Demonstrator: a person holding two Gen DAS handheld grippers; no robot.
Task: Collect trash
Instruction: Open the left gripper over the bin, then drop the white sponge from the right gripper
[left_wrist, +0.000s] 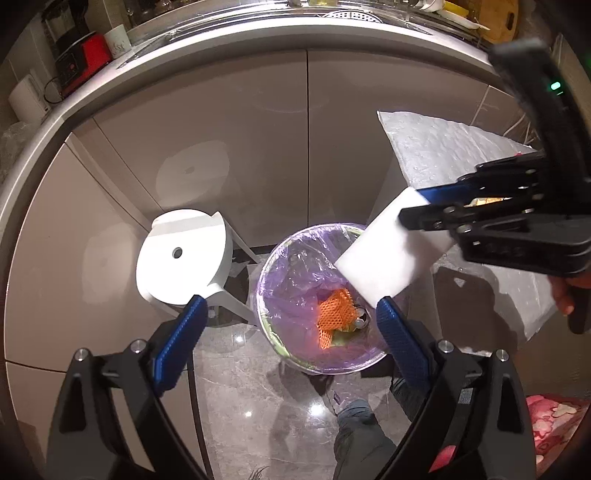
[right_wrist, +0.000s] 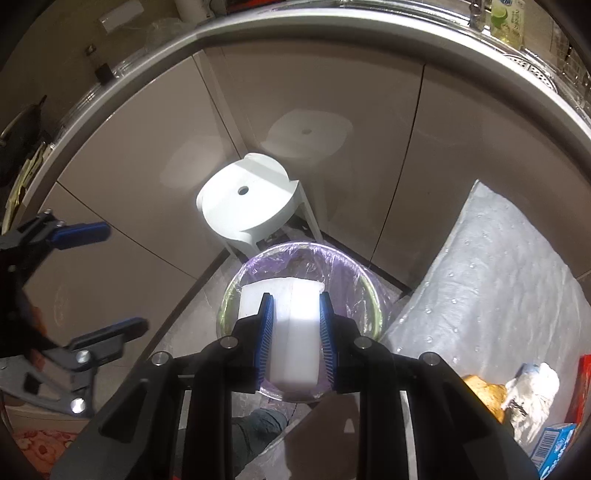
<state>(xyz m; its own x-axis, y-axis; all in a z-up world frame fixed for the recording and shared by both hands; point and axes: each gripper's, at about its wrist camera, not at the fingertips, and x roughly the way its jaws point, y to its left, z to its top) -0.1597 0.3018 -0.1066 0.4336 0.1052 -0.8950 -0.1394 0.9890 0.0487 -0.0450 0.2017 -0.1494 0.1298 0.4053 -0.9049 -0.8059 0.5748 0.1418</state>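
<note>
The big shiny kitchen cupboards (left_wrist: 229, 147) are standing at the far side, and a white stool (left_wrist: 181, 254) is sitting on the floor in front of them. Just right of the stool, the round trash bin (left_wrist: 295, 354) with its purple bag is waiting with an orange net (left_wrist: 334, 312) already lying inside. The step looks like dropping trash in. The right gripper (right_wrist: 295, 325) is holding a white foam block (right_wrist: 291, 332) above the bin, its jaws pressing narrow on both sides of the block. Next, it probably needs to hold the block right over the bin's mouth and let go. The left gripper (left_wrist: 291, 332) is hanging over the near side of the bin, its jaws standing wide and holding nothing.
</note>
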